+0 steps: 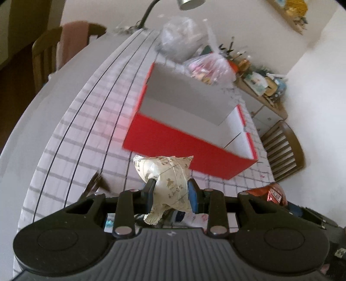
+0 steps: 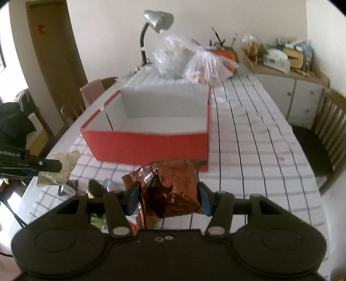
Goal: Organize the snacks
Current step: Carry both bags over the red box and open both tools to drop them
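Checked cloth (image 2: 248,138) covers a long table where both tools are held just above its near end, short of an open red box (image 2: 149,147). Clamped between the left gripper (image 1: 170,192) fingers is a cream snack packet (image 1: 166,179), and the right gripper (image 2: 168,195) is closed on a crinkled brown foil snack bag (image 2: 173,190). Inside, the box shows only white walls and floor, while two knotted clear plastic bags (image 2: 205,67) sit just beyond its far side under a desk lamp (image 2: 157,19).

Glossy crinkled foil packet (image 2: 170,190) (coppery), matt cardboard box (image 2: 149,147).
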`<action>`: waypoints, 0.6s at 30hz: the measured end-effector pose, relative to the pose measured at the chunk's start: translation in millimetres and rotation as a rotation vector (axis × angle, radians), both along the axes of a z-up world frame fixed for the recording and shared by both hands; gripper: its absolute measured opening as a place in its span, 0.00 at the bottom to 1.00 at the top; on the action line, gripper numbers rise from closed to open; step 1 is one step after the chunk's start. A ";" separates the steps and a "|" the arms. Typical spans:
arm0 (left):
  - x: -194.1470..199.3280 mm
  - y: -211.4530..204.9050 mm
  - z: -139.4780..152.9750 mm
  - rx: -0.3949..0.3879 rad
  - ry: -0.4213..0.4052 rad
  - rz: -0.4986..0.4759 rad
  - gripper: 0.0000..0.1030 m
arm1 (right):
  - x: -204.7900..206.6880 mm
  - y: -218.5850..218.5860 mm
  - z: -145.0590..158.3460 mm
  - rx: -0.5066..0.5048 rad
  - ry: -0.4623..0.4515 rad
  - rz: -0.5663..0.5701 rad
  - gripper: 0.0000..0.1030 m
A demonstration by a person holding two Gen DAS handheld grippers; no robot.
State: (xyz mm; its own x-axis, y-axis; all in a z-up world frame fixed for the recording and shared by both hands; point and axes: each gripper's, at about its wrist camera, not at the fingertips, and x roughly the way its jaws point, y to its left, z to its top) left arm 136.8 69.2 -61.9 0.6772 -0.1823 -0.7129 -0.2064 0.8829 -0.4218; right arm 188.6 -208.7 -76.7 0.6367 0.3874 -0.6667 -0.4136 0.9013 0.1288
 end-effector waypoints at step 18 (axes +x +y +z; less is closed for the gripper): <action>94.1 -21.4 29.8 0.168 -0.031 -0.068 0.31 | 83.5 32.2 31.7 -0.051 -0.086 0.033 0.53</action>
